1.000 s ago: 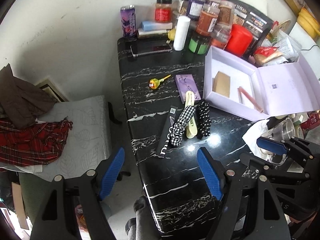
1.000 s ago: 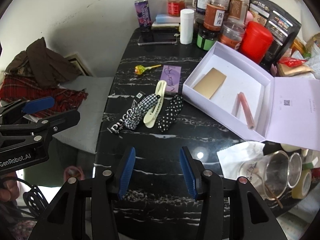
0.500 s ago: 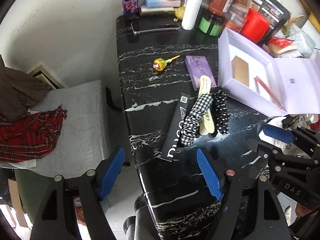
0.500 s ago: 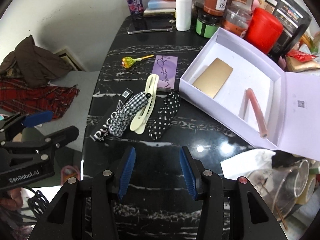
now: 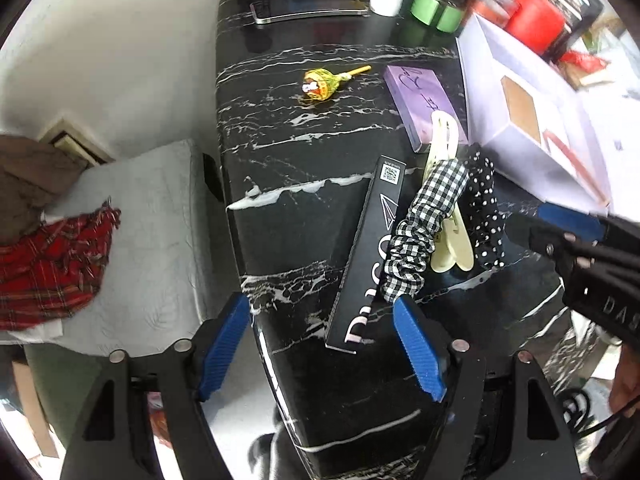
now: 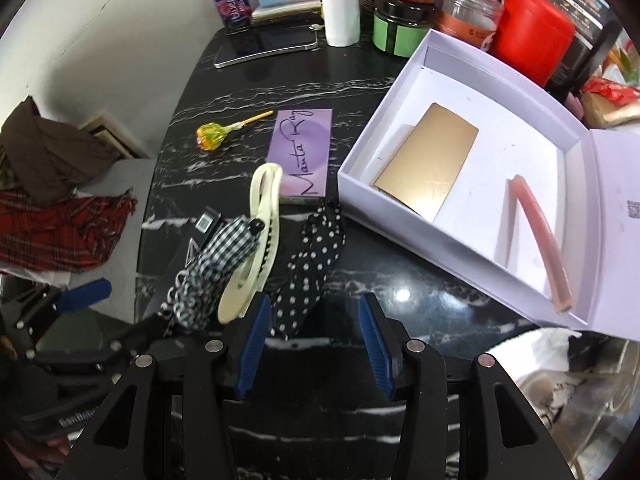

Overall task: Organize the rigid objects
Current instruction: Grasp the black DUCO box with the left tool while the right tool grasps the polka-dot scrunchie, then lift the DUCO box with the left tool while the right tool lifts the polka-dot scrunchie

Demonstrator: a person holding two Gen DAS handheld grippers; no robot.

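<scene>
The polka-dot hair clip (image 6: 308,264) lies on the black marble table (image 6: 400,280), just left of the open white box (image 6: 580,140) and right beside the cream hair clip (image 6: 256,248) and the gingham clip (image 6: 216,264), the three of them fanned out close together. The right gripper (image 6: 316,344) hangs just short of the polka-dot clip's near end, blue fingers spread wide with nothing between them, its left finger almost over the fabric. The left gripper (image 5: 320,352) is equally agape and empty, its right finger close to the long black carton (image 5: 370,252) that the gingham clip rests on. My read: the right one is lining up on the polka-dot piece, with the box as the likely home, where a gold card (image 6: 428,164) and a pink tube (image 6: 540,240) already lie. To do it well, centre the fingers across the clip's narrow body, not the loose fabric, and come in from the right so the cream clip isn't dragged along. Lift straight up before swinging over the box wall.
</scene>
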